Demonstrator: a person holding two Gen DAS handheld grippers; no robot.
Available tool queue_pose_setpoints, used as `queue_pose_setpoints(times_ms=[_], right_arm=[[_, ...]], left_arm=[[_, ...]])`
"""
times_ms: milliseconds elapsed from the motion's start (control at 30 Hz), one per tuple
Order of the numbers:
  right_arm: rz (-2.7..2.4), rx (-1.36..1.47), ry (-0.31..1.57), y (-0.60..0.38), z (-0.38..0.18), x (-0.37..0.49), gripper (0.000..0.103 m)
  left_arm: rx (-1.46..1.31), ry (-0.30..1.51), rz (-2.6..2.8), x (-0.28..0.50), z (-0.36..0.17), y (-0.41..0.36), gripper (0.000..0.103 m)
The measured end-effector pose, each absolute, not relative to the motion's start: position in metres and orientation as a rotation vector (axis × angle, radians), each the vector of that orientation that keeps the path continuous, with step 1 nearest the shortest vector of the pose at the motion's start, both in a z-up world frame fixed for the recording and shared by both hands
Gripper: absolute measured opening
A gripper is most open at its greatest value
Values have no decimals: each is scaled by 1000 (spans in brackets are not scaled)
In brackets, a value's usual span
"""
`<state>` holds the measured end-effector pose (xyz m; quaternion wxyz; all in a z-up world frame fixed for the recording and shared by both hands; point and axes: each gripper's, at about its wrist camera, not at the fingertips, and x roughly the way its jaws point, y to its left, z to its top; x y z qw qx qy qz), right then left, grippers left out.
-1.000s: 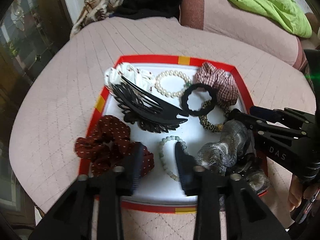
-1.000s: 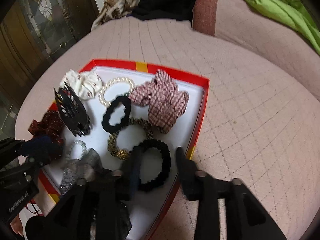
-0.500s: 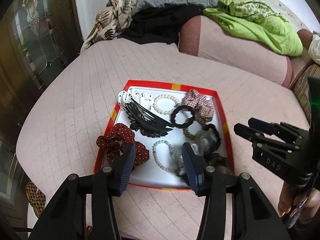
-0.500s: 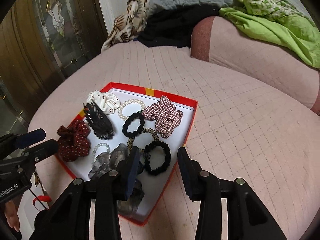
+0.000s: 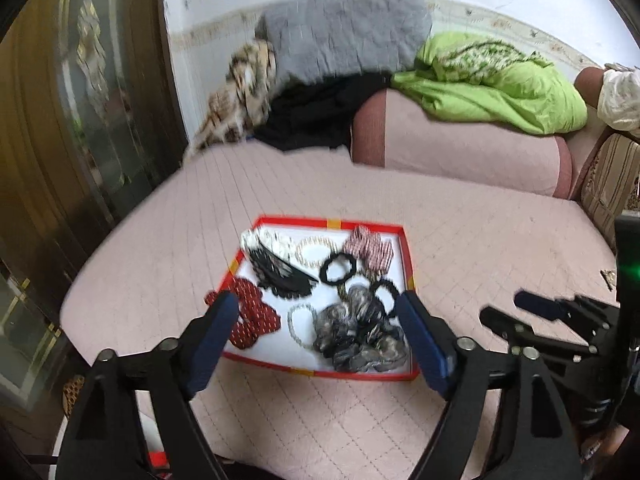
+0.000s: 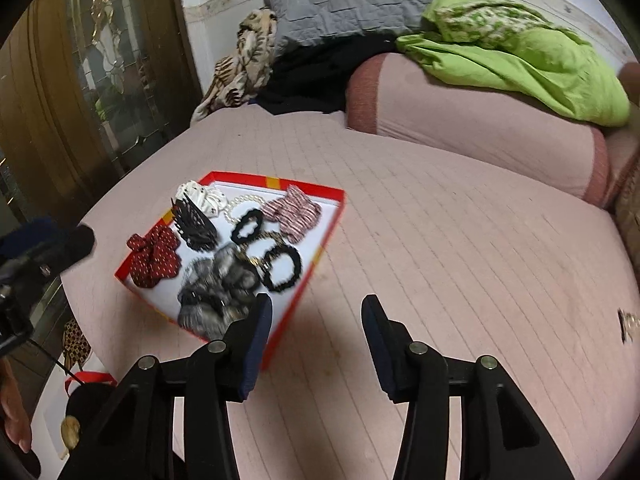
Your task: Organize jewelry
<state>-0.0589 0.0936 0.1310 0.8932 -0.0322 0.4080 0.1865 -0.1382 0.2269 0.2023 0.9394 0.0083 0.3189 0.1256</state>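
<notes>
Both tools have pulled up and away from the tray since the earlier frames, where their fingers hung low over the jewelry; now far more of the bed and the room shows past them. Left tool (image 5: pixel 320 334) has its jaws opening wide, with nothing between them: the tray's contents only show through the gap from well below. Right tool (image 6: pixel 316 340) is also opening, to a narrower spread, and is likewise empty, with bare pink quilted bed (image 6: pixel 460 248) under its fingertips, beside the tray's right edge. Red-rimmed tray (image 5: pixel 328 223) lies flat on the bed and holds everything that can be seen of the task: a red dotted scrunchie (image 5: pixel 252 316) overlapping its left rim, a black hair claw (image 5: pixel 284 274), a white patterned scrunchie (image 6: pixel 200 196), a pearl bracelet (image 5: pixel 314 250), a checked scrunchie (image 5: pixel 370 250), black ruffled hair ties (image 6: pixel 282 268), a pale bead bracelet (image 5: pixel 296 326) and a silvery grey scrunchie (image 5: pixel 356 334) near the front. I judge the gathering done or close to it, since no piece lies loose on the quilt near the tray; a small object at the bed's far right (image 6: pixel 626 324) is too blurred to name. What may remain is tidying the crowded pile. No writing is legible in these views.
</notes>
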Motion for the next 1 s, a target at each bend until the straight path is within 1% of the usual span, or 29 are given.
queue_pose_setpoints(times_ms=[33, 67, 367, 433, 500, 600, 800, 1000], right_arm=[[382, -62, 848, 90, 131, -63, 51], [377, -57, 851, 86, 131, -67, 51], [294, -62, 835, 60, 130, -100, 52], [277, -80, 821, 58, 130, -108, 54], [265, -105, 802, 58, 131, -116, 57], [254, -133, 775, 59, 132, -125, 60], [242, -168, 748, 63, 132, -134, 61], [233, -155, 768, 62, 126, -132, 61]], left_arm=[[31, 619, 267, -144, 204, 220, 92], [37, 601, 273, -148, 205, 214, 94], [12, 572, 250, -176, 197, 180, 95], [6, 570, 253, -180, 195, 176, 95], [-11, 570, 263, -185, 194, 174, 95], [-32, 575, 277, -189, 193, 175, 99], [-69, 594, 281, -192, 191, 178, 99], [-58, 581, 315, -195, 188, 179, 99]])
